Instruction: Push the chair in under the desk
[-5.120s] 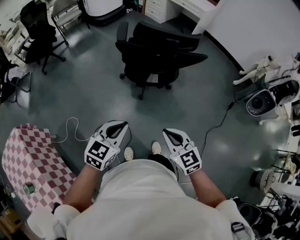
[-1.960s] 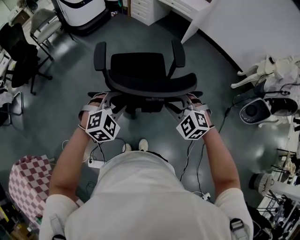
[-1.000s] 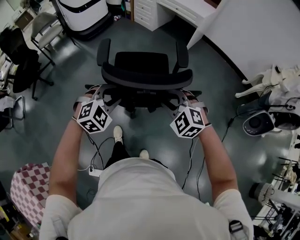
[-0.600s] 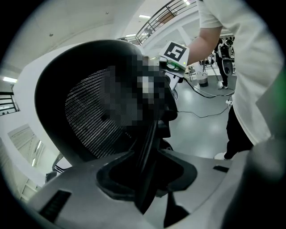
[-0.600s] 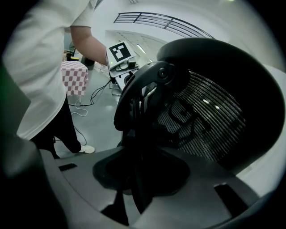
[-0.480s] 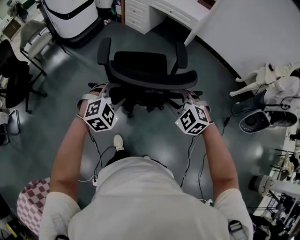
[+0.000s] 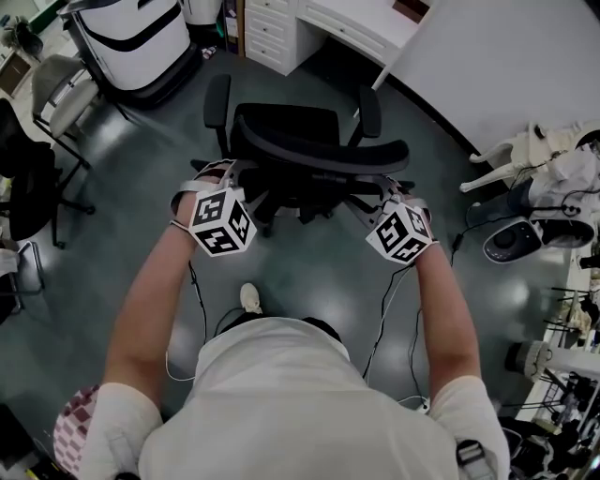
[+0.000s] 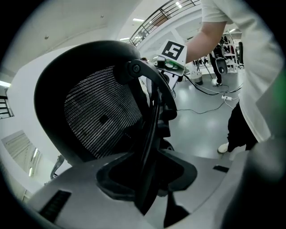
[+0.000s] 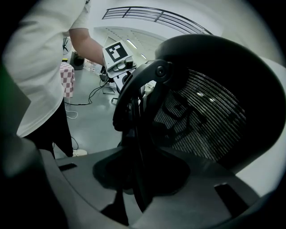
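Cables (image 7: pixel 382 305) trail across the glossy grey-green floor (image 7: pixel 309 272) near the person's shoe. Ahead, the left gripper (image 7: pixel 213 174) and right gripper (image 7: pixel 395 190) each clamp a side edge of the black mesh-backed chair (image 7: pixel 300 141), jaws spread wide around its frame. Just beyond the chair stands the white desk (image 7: pixel 352 23), with drawers (image 7: pixel 267 33) beside its opening.

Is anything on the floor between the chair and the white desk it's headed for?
No. The head view shows only bare grey floor between the chair and the desk.
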`<action>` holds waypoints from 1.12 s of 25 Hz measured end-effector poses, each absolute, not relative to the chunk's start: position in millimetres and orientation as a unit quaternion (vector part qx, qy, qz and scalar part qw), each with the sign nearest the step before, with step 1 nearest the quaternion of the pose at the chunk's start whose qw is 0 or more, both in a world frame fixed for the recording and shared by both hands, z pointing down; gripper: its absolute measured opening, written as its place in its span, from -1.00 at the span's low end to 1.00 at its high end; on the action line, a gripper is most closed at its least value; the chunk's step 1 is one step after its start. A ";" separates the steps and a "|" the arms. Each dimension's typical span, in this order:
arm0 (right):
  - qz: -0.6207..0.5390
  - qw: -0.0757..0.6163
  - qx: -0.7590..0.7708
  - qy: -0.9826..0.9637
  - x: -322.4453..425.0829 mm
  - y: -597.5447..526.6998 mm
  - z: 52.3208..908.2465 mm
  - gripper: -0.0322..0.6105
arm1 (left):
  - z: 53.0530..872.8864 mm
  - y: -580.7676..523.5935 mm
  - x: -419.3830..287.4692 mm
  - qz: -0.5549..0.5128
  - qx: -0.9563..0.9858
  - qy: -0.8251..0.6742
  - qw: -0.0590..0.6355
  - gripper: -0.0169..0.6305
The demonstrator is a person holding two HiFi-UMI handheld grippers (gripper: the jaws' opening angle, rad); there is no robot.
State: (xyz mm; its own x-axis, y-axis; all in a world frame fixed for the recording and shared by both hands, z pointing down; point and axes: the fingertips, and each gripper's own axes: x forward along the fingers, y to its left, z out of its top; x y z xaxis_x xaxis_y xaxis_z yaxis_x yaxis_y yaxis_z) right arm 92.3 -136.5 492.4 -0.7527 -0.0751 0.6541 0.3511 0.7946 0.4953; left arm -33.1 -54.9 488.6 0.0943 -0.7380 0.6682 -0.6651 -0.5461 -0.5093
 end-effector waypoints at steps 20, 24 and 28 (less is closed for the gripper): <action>-0.296 0.349 -0.035 -0.888 -0.4 -168.7 493.1 -0.53 | 489.1 -101.9 -133.1 -0.477 -0.763 0.433 0.052 -0.48; -0.299 0.345 -0.027 -0.889 -12.6 -175.9 491.4 -0.53 | 487.0 -111.5 -146.0 -0.478 -0.766 0.427 0.048 -0.48; -0.304 0.341 -0.022 -0.889 -25.0 -183.2 492.2 -0.53 | 488.2 -120.3 -159.1 -0.475 -0.769 0.425 0.051 -0.49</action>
